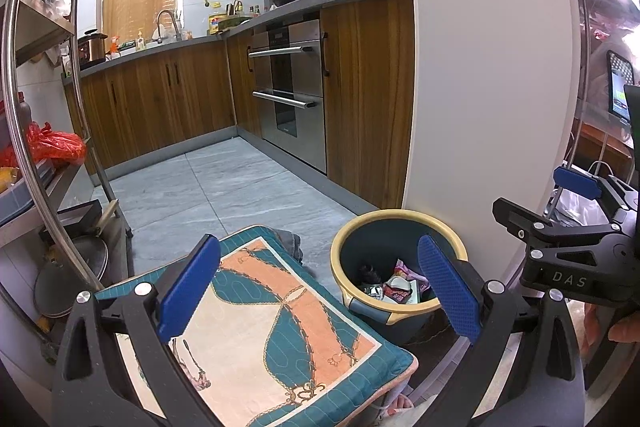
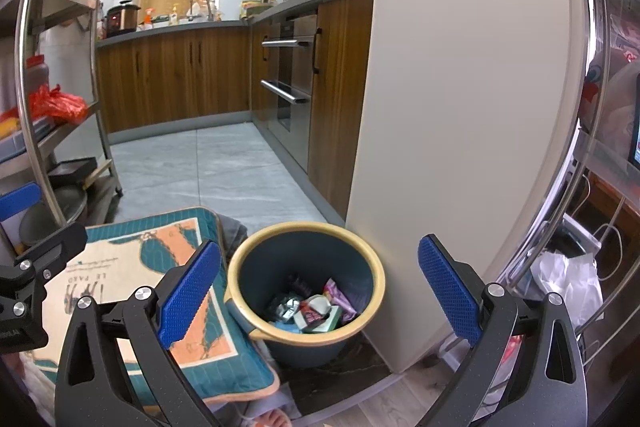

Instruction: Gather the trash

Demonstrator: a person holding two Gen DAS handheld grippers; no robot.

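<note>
A dark blue trash bin with a yellow rim (image 2: 362,259) stands on the floor against a white cabinet side; it also shows in the left wrist view (image 1: 400,217). Several crumpled wrappers (image 2: 316,309) lie in its bottom (image 1: 396,287). My right gripper (image 2: 320,291) is open and empty, held above and in front of the bin. My left gripper (image 1: 320,291) is open and empty, over a patterned cushion and left of the bin. The right gripper also shows at the right edge of the left wrist view (image 1: 576,223).
A teal and orange patterned cushion (image 1: 280,327) lies left of the bin (image 2: 132,291). The white cabinet side (image 2: 460,107) stands right of the bin. A metal rack (image 1: 36,131) with pans and a red bag is at the left. Grey tiled kitchen floor (image 2: 208,167) stretches ahead.
</note>
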